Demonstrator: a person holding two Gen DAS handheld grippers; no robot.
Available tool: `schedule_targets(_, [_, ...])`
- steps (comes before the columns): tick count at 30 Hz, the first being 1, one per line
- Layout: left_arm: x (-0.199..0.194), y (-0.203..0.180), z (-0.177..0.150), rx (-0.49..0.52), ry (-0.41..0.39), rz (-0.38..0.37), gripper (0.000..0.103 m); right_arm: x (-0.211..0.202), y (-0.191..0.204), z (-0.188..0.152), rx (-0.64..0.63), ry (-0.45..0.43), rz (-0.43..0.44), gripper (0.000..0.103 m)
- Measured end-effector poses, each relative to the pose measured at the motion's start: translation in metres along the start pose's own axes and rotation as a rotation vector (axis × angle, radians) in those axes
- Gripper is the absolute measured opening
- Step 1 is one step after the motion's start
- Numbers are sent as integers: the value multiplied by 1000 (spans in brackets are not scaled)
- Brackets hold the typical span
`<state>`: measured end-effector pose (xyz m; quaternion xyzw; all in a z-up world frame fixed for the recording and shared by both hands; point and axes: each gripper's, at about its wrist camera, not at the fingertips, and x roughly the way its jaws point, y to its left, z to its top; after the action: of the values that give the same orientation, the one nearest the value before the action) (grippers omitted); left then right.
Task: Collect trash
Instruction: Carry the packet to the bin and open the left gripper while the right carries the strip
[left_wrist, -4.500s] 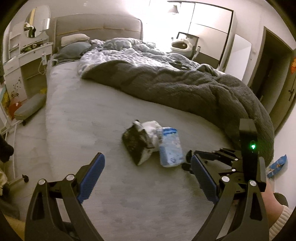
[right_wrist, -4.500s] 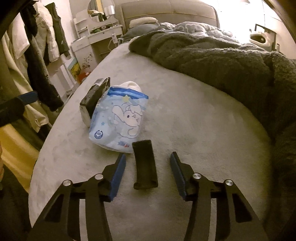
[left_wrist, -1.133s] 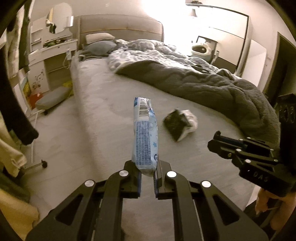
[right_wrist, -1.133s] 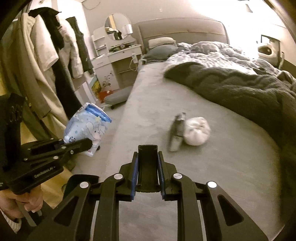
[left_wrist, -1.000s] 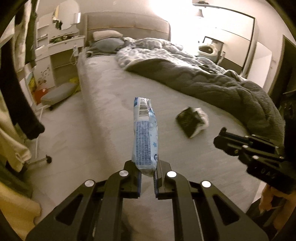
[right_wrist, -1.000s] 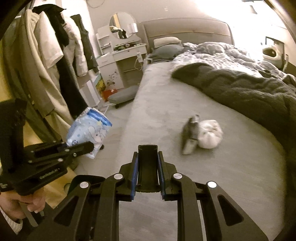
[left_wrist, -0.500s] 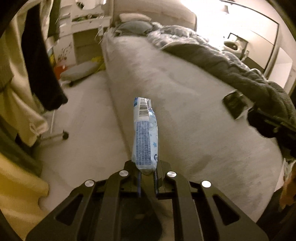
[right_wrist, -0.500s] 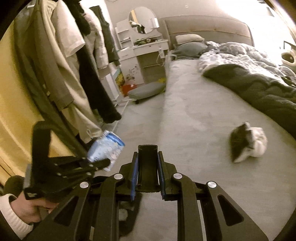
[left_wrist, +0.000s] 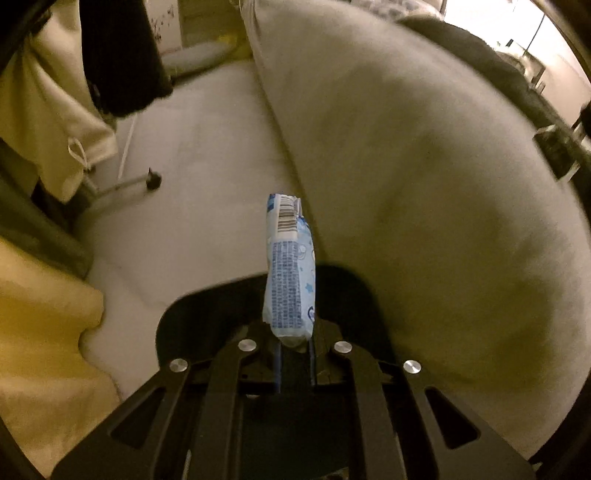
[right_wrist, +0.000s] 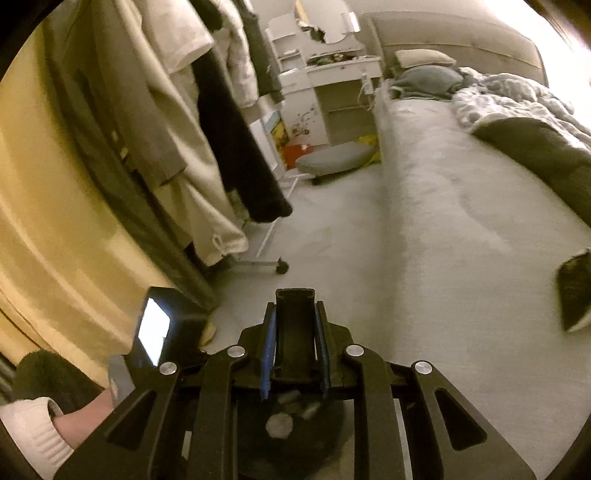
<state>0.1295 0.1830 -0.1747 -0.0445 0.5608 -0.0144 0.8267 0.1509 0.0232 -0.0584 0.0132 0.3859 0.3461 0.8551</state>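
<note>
My left gripper (left_wrist: 295, 341) is shut on the lower end of a blue-and-white packet (left_wrist: 290, 266), which stands upright out of its jaws. It points steeply down, over a round black bin (left_wrist: 184, 314) on the floor beside the bed (left_wrist: 424, 166). My right gripper (right_wrist: 294, 310) is shut on a flat black piece (right_wrist: 295, 328). Beneath it I see the same black bin (right_wrist: 334, 437) with pale crumpled scraps inside. A dark foil wrapper (right_wrist: 574, 295) lies on the bed at the right edge and shows blurred in the left wrist view as the wrapper (left_wrist: 554, 149).
Coats and a black garment (right_wrist: 236, 147) hang on a wheeled rack (right_wrist: 280, 266) at the left. A grey cushion (right_wrist: 334, 158) and a white dresser (right_wrist: 332, 85) stand further back. A hand and white sleeve (right_wrist: 33, 428) hold the left gripper's body (right_wrist: 159, 328).
Both grippers have swung left, off the bed and toward the floor beside it. The left one has tipped downward over the black bin. Each still grips the same thing.
</note>
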Motion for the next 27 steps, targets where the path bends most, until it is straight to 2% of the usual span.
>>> schedule_targets(9, [50, 42, -37, -83, 206, -36, 12, 39, 19, -10, -18, 81, 29, 20])
schedule_targets(16, [81, 47, -67, -100, 336, -101, 14, 67, 31, -17, -32, 139, 29, 20])
schedule_targets(17, [84, 46, -71, -90, 347, -93, 18, 71, 33, -18, -37, 149, 26, 20])
schedule_targets(18, [85, 46, -73, -86, 355, -90, 36, 75, 34, -19, -43, 159, 24, 20])
schedule_targets(19, [86, 47, -76, -90, 363, -98, 47, 79, 36, -20, -49, 169, 21, 20])
schedule_targets(20, [85, 47, -78, -94, 361, -109, 64, 82, 36, -22, -54, 179, 18, 20])
schedule_targets(23, [77, 46, -80, -77, 343, -103, 68, 91, 37, -26, -62, 209, 10, 20])
schedule_targets(27, [64, 57, -79, -103, 306, -99, 70, 102, 36, -30, -66, 244, 0, 20])
